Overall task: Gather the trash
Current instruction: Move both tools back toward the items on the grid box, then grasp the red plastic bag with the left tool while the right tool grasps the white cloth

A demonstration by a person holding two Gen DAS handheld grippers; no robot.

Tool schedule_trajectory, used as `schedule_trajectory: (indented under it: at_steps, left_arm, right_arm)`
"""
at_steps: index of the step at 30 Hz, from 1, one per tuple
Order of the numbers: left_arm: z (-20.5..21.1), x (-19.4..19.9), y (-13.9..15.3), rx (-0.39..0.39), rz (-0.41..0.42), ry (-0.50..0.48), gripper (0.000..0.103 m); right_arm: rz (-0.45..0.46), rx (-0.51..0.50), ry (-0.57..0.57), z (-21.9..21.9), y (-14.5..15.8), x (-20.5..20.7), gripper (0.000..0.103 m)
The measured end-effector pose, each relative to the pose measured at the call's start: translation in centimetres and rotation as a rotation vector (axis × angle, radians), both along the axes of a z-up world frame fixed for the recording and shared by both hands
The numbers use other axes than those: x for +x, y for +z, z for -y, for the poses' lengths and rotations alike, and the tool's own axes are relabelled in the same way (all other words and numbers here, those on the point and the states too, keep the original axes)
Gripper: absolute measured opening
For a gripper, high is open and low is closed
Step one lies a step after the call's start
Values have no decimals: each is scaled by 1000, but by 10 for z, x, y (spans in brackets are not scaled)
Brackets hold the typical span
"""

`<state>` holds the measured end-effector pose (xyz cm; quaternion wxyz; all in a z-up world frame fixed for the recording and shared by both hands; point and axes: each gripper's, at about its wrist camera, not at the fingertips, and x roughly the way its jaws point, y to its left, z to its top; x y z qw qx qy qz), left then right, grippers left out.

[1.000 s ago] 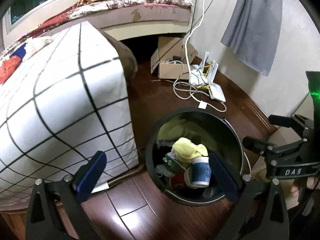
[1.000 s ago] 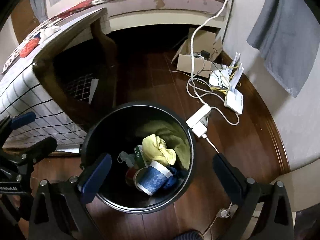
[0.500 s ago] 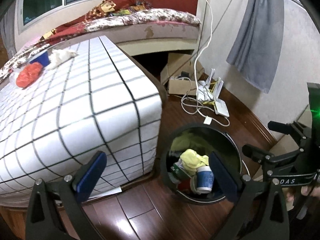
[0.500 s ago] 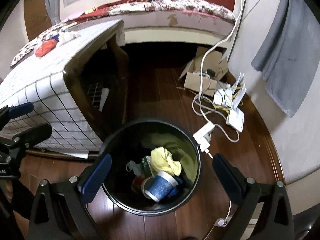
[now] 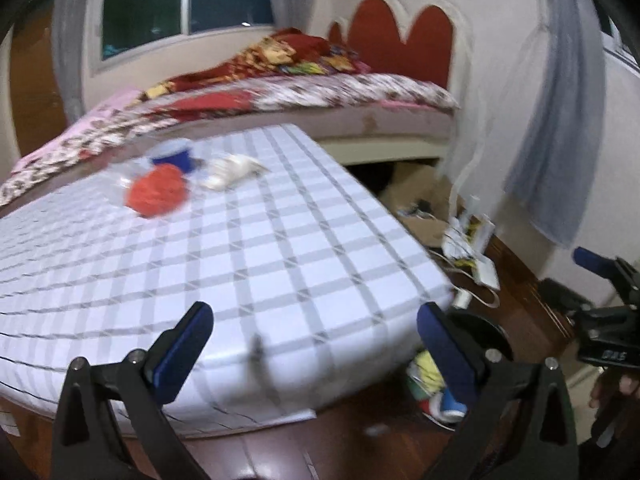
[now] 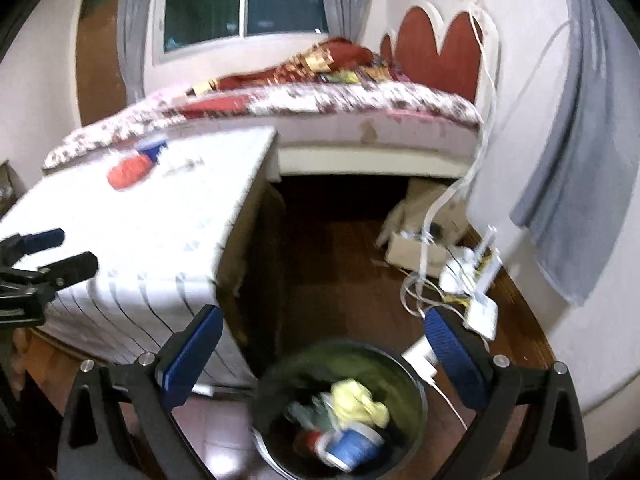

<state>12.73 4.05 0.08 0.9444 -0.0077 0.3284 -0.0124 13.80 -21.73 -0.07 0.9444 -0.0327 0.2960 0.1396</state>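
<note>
Where a checked table (image 5: 280, 248) fills the bedroom, trash (image 5: 156, 192) remains.

Near half of checked tabletop (image 5: 280, 264) bare: open passage for a gripper. Far end holds 3 items close together: orange wad (image 5: 157, 192), blue cup (image 5: 176, 156), white crumple (image 5: 230, 172) (blurred). Bin (image 6: 340, 408) mouth open from above, table corner just beside it. Cable tangle (image 6: 460, 280) clutters floor by wall.
</note>
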Motion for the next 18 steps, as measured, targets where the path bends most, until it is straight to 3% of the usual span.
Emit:
schedule_trajectory:
  at_steps: [9, 15, 18]
  left_arm:
    - [-101, 30, 23, 6, 50, 159, 102]
    - [-150, 83, 15, -27, 24, 209, 102]
    - [-159, 106, 9, -41, 7, 195, 94]
  right_arm:
    - [95, 60, 139, -96, 51, 39, 102]
    - [51, -24, 265, -175, 53, 95, 102]
    - [0, -6, 306, -198, 44, 130, 102]
